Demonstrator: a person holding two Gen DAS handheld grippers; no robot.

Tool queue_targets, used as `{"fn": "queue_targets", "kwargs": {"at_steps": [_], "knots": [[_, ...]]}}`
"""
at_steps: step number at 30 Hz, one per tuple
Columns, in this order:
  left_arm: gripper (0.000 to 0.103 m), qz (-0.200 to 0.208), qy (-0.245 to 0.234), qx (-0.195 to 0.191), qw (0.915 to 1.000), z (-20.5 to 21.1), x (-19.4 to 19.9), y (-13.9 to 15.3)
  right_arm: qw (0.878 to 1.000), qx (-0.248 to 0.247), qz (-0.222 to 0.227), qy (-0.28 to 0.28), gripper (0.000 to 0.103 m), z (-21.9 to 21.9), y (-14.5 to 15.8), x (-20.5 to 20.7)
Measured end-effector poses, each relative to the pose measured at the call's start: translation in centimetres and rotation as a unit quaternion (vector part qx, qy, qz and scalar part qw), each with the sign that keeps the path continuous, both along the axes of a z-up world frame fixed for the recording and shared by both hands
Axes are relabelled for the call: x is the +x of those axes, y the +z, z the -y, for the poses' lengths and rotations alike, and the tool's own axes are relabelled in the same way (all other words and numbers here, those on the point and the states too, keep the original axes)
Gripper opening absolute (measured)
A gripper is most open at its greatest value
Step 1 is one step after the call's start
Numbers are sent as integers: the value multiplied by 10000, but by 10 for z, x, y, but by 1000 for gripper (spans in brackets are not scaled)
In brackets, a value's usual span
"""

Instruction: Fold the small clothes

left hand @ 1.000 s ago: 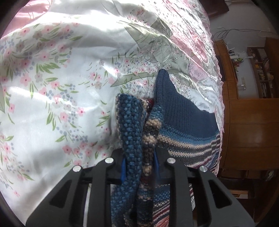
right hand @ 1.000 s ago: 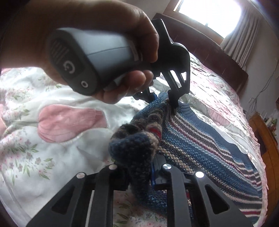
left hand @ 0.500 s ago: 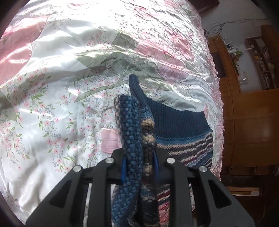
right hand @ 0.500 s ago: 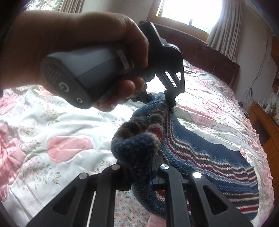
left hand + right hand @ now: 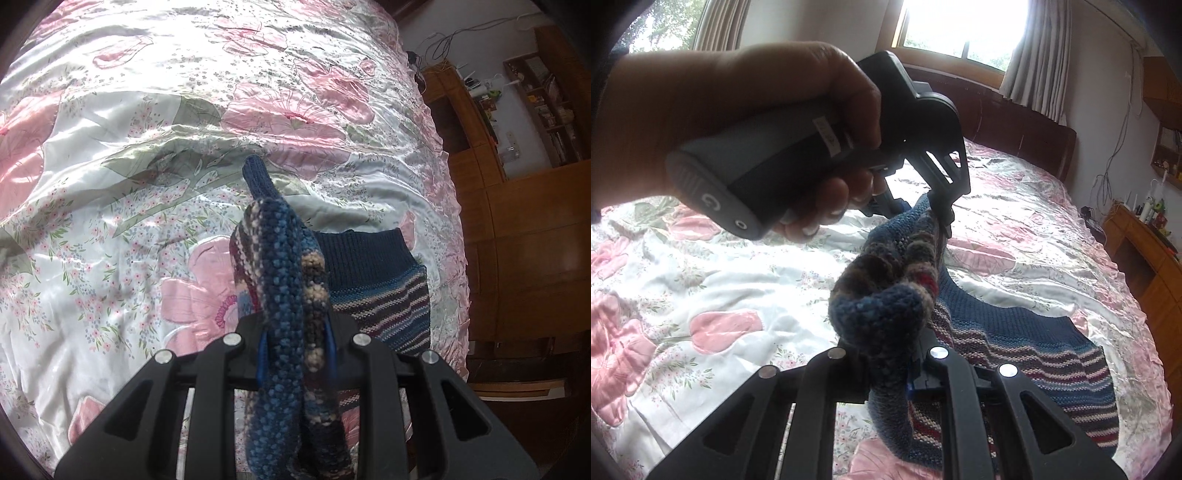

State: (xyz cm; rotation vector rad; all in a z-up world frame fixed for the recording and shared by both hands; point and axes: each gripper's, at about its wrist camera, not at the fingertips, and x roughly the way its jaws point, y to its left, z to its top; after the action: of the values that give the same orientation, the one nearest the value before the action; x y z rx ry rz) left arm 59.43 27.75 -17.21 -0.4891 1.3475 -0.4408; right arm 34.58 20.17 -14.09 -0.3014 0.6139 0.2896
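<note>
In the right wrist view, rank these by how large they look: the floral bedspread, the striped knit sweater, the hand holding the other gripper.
1. floral bedspread
2. hand and striped knit sweater: unsure. They fill similar areas, and the hand sits nearer the camera, so it looks oversized.

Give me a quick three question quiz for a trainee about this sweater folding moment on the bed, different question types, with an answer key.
1. True or false: both the left gripper and the right gripper have their jaws closed on the striped knit sweater.
2. Multiple choice: the sweater's lower part lies on A) a wooden floor, B) the floral bedspread, C) a chair.
3. Fill in: in the right wrist view, the hand gripping the other gripper's grey handle is in the ____ half of the picture.

Key: 1 true; 2 B; 3 upper.
</note>
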Motion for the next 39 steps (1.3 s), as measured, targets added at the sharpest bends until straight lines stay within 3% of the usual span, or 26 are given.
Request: {"fn": "queue_targets", "kwargs": {"at_steps": [14,39], "knots": [[22,153,-245,187,9994,70,5,31,9989,250,126,-365,12,61,23,1],[22,200,-631,472,9967,185,8,36,9931,642,58,-984,12,166,26,1]]}}
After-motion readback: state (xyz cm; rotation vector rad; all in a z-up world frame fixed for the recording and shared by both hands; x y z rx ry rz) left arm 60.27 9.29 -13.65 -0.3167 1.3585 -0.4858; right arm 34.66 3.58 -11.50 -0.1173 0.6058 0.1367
